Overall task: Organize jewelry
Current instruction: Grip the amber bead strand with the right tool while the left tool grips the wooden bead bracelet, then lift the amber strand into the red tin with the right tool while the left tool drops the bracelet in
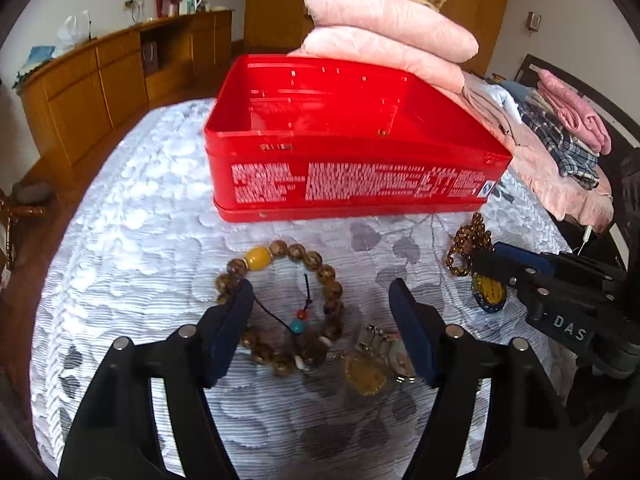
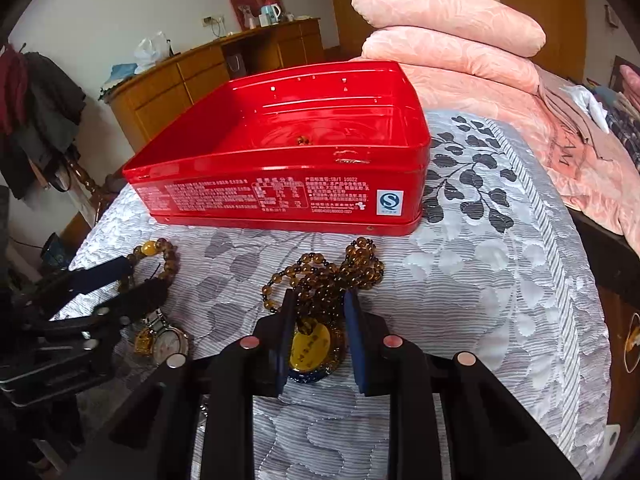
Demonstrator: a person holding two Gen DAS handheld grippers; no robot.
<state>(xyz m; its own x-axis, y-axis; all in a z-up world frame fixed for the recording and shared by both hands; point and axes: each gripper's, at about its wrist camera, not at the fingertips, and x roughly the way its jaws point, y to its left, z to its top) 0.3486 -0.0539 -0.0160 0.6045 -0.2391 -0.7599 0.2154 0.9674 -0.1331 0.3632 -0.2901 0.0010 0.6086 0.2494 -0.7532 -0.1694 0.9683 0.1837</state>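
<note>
Between right gripper [image 2: 317,302] pads: amber bead necklace [image 2: 326,276], yellow pendant, prob. untouched.

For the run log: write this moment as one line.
left claw: open over wooden bead bracelet | right claw: straddling amber bead necklace, not shut | red tin: open

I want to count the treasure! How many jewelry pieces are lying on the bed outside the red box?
4: a big bead bracelet at left, a watch and gold pendant beside it, and a bead necklace at right. More may hide inside the red box.
</note>
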